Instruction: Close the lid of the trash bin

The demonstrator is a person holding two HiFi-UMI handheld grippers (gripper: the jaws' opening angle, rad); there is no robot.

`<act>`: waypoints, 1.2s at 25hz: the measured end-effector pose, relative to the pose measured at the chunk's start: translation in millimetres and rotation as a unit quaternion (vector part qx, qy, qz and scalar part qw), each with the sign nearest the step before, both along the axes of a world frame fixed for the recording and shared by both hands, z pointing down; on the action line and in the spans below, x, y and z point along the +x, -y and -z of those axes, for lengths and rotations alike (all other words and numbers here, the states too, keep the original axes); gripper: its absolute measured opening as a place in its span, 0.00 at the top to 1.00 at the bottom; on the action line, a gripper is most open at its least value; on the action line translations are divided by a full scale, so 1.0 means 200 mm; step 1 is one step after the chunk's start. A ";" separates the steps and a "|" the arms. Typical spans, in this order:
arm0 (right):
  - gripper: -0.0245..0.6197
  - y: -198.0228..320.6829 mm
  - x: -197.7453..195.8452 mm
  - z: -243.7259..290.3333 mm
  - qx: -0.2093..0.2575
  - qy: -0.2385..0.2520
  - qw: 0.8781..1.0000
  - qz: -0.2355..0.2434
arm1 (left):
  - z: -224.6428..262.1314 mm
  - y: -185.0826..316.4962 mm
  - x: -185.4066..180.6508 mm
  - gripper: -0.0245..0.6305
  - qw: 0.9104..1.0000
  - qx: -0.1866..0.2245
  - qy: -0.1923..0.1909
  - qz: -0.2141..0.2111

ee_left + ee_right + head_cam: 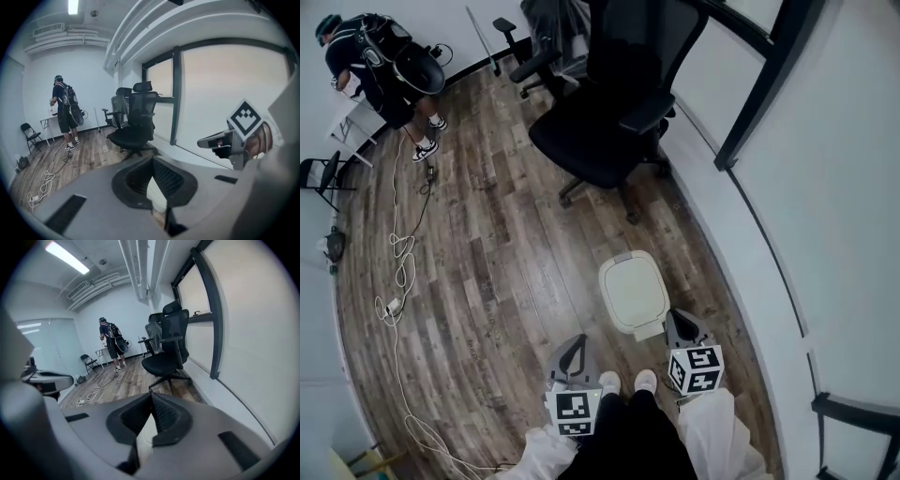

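Note:
The small trash bin (633, 292) stands on the wood floor just ahead of the wearer's shoes (627, 381). Its white lid lies flat inside a grey rim. My left gripper (575, 343) hovers to the bin's near left, and its jaws meet at the tips with nothing held. My right gripper (676, 319) sits at the bin's near right corner, its jaws also together and empty. In the left gripper view the left gripper (152, 159) shows a white sliver of the bin (157, 197) behind its jaws, and the right gripper (229, 140) is off to the right. The right gripper (151, 395) points down the room.
A black office chair (609, 122) stands beyond the bin, with a second chair (534, 52) behind it. A white wall with a dark-framed partition (825, 187) runs along the right. A white cable (398, 281) trails over the floor at left. A person (380, 66) stands at the far left.

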State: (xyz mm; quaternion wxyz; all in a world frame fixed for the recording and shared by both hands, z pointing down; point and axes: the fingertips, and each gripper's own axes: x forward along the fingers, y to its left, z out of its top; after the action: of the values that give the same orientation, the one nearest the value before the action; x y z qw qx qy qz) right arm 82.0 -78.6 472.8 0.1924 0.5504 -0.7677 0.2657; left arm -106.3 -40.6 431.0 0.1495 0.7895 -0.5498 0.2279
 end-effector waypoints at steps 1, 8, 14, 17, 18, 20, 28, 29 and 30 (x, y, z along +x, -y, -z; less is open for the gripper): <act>0.93 -0.01 0.00 0.10 0.008 0.006 1.000 -0.003 | 0.07 0.00 0.01 0.95 1.000 0.005 -0.002 -0.003; 0.93 -0.17 0.07 0.81 0.076 0.032 0.997 -0.012 | 0.61 -0.04 0.07 0.95 0.999 0.042 -0.020 -0.015; 0.93 -0.34 0.13 1.29 0.125 0.049 0.991 -0.009 | 1.00 -0.08 0.16 0.95 0.996 0.081 -0.029 -0.026; 0.93 -0.37 0.16 1.46 0.152 0.055 0.987 -0.010 | 1.13 -0.11 0.19 0.95 0.994 0.098 -0.037 -0.030; 0.93 -0.37 0.16 1.51 0.163 0.052 0.985 -0.007 | 1.17 -0.12 0.21 0.95 0.993 0.103 -0.038 -0.032; 0.93 -0.37 0.17 1.60 0.180 0.046 0.983 -0.002 | 1.25 -0.14 0.24 0.95 0.992 0.111 -0.040 -0.037; 0.93 -0.44 0.16 1.69 0.193 0.041 0.980 0.019 | 1.41 -0.21 0.31 0.95 0.989 0.135 -0.043 -0.047; 0.93 -0.44 0.16 1.69 0.192 0.041 0.980 0.022 | 1.42 -0.20 0.31 0.95 0.989 0.137 -0.040 -0.046; 0.93 -0.44 0.17 1.69 0.191 0.041 0.981 0.024 | 1.43 -0.20 0.32 0.95 0.989 0.139 -0.039 -0.046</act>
State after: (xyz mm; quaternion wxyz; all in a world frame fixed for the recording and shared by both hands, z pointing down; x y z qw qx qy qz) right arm 115.3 9.9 134.5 0.0583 0.5471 -0.8245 0.1325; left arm -42.5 -1.3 144.0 0.0492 0.8351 -0.5333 0.1255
